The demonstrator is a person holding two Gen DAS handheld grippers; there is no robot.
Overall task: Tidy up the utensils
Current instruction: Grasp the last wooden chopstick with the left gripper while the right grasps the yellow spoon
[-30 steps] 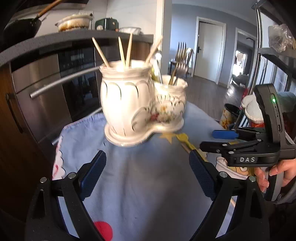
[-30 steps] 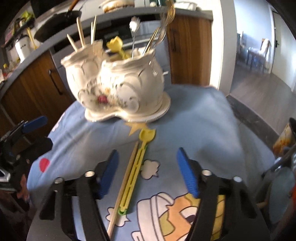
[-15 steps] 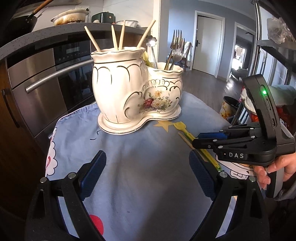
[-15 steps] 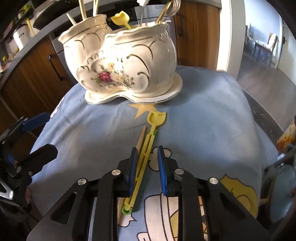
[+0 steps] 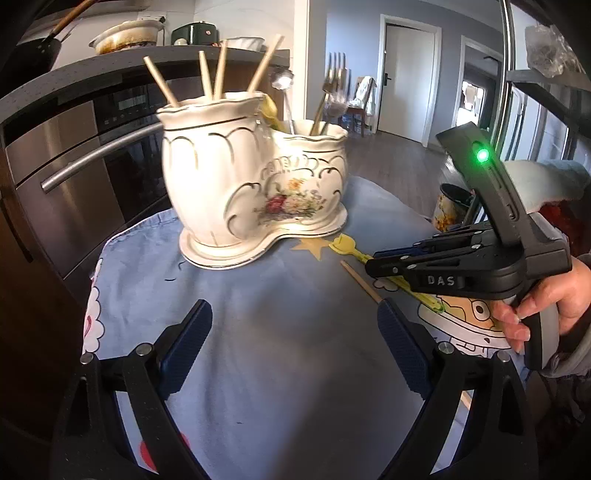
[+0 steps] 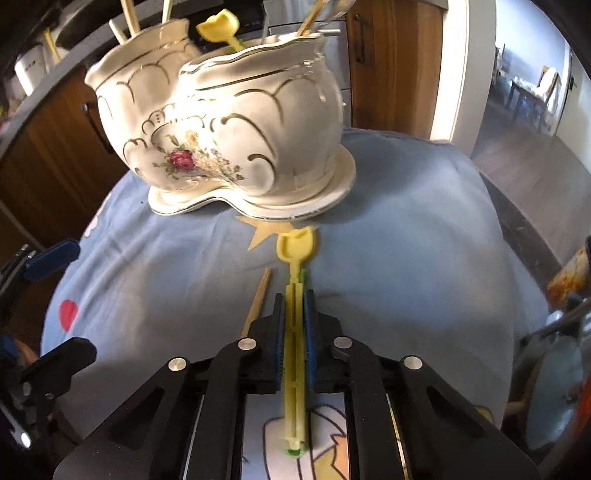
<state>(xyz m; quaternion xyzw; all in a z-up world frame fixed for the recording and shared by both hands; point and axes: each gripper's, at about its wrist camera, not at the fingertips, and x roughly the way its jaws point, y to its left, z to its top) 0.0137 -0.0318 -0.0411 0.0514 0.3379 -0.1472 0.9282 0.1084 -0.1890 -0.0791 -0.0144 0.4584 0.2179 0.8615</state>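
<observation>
A white floral two-pot utensil holder (image 5: 236, 192) (image 6: 229, 140) stands on the blue cartoon cloth (image 5: 288, 369). It holds wooden chopsticks (image 5: 218, 70), forks, a spoon and a yellow plastic utensil (image 6: 218, 27). My right gripper (image 6: 294, 314) is shut on the handle of a yellow plastic utensil (image 6: 295, 280) lying on the cloth; its tulip-shaped head (image 6: 297, 245) points at the holder. A single wooden chopstick (image 6: 256, 301) lies just left of it. In the left wrist view the right gripper (image 5: 373, 264) sits at the right. My left gripper (image 5: 291, 350) is open and empty over bare cloth.
An oven with a steel handle (image 5: 99, 158) and wooden cabinets (image 6: 391, 62) stand behind the table. A pan and dishes sit on the counter (image 5: 125, 35). A metal rack (image 5: 509, 74) and a patterned tin (image 5: 448, 210) are to the right. The cloth drops off at the table's edges.
My right gripper moved down onto the yellow utensil and its fingers closed from wide open onto the handle. My left gripper stayed open and shifted slightly relative to the holder.
</observation>
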